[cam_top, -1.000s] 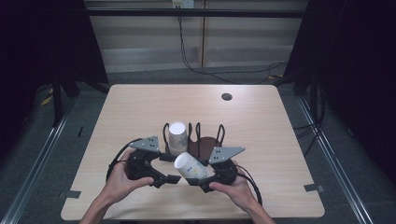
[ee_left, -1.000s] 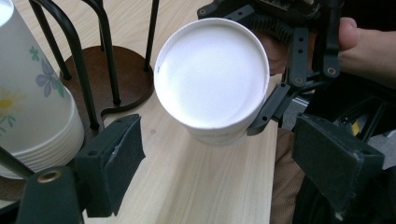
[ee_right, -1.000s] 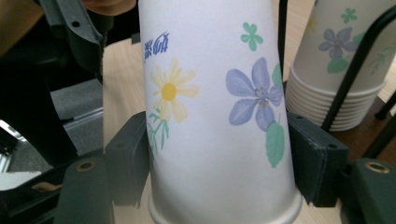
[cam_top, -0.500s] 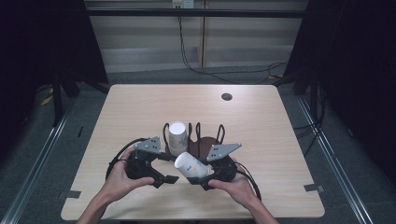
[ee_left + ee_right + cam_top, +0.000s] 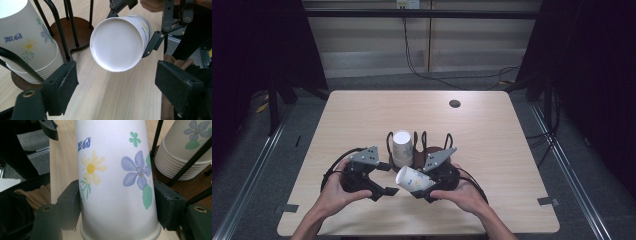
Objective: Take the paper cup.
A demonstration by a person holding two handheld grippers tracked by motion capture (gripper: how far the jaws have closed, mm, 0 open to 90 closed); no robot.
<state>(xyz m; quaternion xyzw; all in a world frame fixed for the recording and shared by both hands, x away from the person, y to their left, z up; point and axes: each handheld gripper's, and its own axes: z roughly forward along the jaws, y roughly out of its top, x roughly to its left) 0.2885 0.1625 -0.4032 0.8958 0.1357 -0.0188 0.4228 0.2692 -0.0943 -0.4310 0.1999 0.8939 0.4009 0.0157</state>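
Right jaws: clamped on the cup (image 5: 116, 180), one pad on each side of its wall, near the rim end.
Right gripper (image 5: 424, 187): just in front of the rack (image 5: 432, 150), held in the person's right hand (image 5: 462, 195).
Cup: off the table (image 5: 512, 165), lying on its side, closed bottom (image 5: 117, 45) turned toward the left gripper (image 5: 384, 177); printed with yellow and purple flowers.
Left jaws: spread wide, nothing between them; the cup's bottom sits ahead of the gap, apart from both pads.
Left gripper: just left-front of the rack, held in the left hand (image 5: 332, 192), aimed at the cup.
Stack (image 5: 402, 147): nested cups of the same print, bottoms up, standing in the rack's left end between black wire uprights.
Rack: dark brown base on the table; the held cup hangs just in front of it, near the stack, not touching it.
Table: light wood; a small dark round spot (image 5: 455, 103) well behind the rack, toward the right.
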